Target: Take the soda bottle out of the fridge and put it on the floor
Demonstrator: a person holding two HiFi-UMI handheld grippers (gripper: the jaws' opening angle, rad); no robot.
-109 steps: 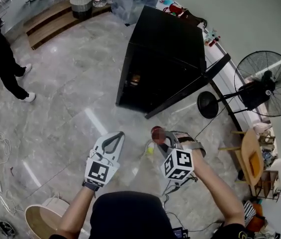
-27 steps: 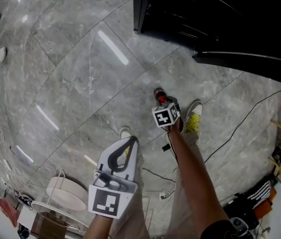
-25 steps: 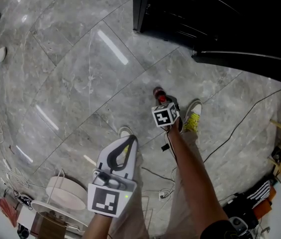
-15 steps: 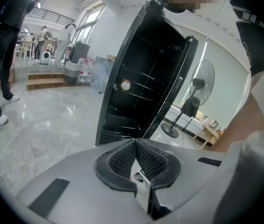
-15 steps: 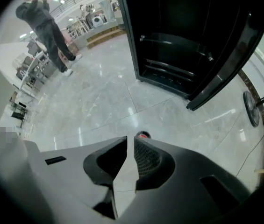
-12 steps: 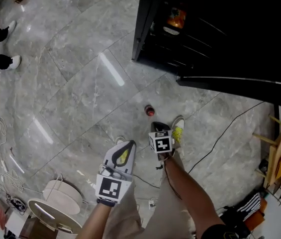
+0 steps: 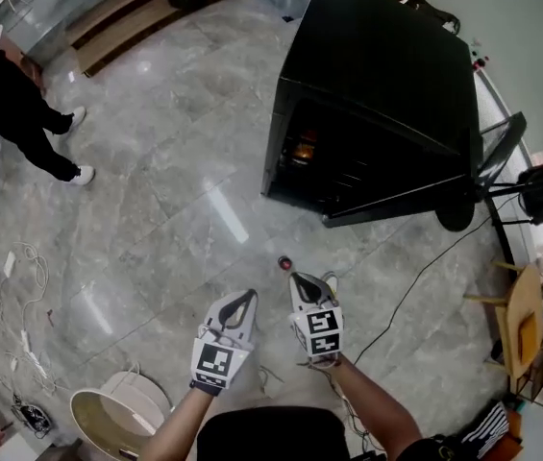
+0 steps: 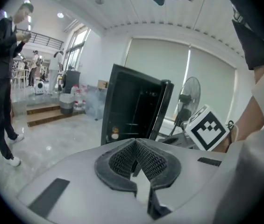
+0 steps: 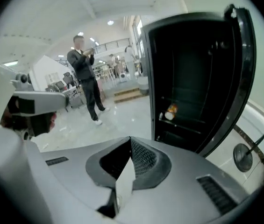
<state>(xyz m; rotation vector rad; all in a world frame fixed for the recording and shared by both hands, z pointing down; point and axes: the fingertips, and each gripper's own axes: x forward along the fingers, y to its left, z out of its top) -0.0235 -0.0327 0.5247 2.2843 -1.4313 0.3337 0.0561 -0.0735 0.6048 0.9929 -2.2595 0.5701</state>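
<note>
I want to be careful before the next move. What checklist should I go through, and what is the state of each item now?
1. Soda bottle is on the floor, apart from both grippers and apparently upright: ok.
2. Right gripper has let go, its jaws are together with nothing between them: ok.
3. Left gripper is empty with its jaws together: ok.
4. Fridge is closed: not ok, it stands open.
5. Bystander is away from the fridge: ok.
6. No cable lies near the feet: not ok, one runs across the floor at the right.
</note>
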